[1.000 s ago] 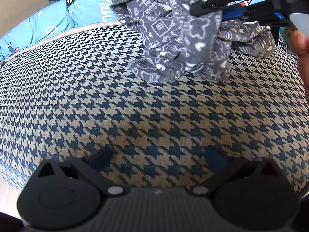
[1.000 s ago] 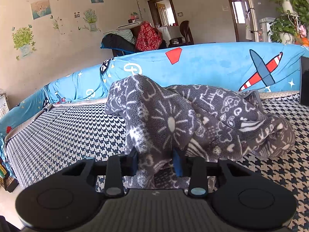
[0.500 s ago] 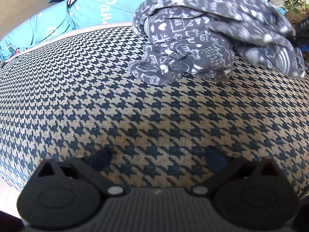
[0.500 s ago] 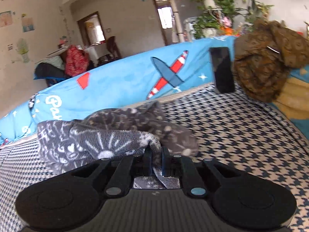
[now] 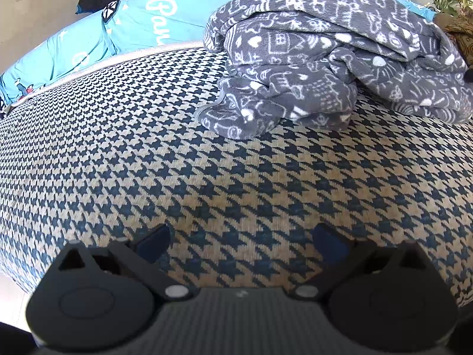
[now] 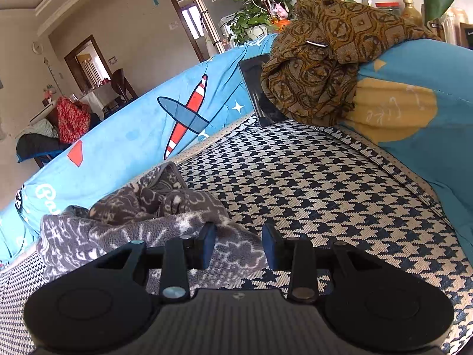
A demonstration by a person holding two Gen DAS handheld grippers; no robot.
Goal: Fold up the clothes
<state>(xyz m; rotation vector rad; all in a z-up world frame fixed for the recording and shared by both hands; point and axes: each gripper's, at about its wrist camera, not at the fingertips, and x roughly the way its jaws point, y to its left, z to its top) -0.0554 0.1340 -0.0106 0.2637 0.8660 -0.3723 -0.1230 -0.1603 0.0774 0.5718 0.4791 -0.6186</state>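
grey fleece garment (image 5: 325, 59) bunched, layered on houndstooth sofa seat (image 5: 207, 177) | left gripper (image 5: 241, 241) spread, empty | right gripper (image 6: 239, 244) released, over fleece edge | square layers, flatten.

1. The fleece garment (image 5: 325, 59) is dark grey, printed all over with white doodles of hearts, houses and suns.
2. The sofa seat (image 5: 207, 177) is navy-and-cream houndstooth.
3. The backrest cover (image 6: 142, 136) is bright blue with a red, white and blue aeroplane (image 6: 184, 117) and white stars.
4. The crumpled cloth (image 6: 328, 59) is brown with dark geometric rings.
5. Gripper pads (image 5: 153, 241) are dark blue on black bodies.
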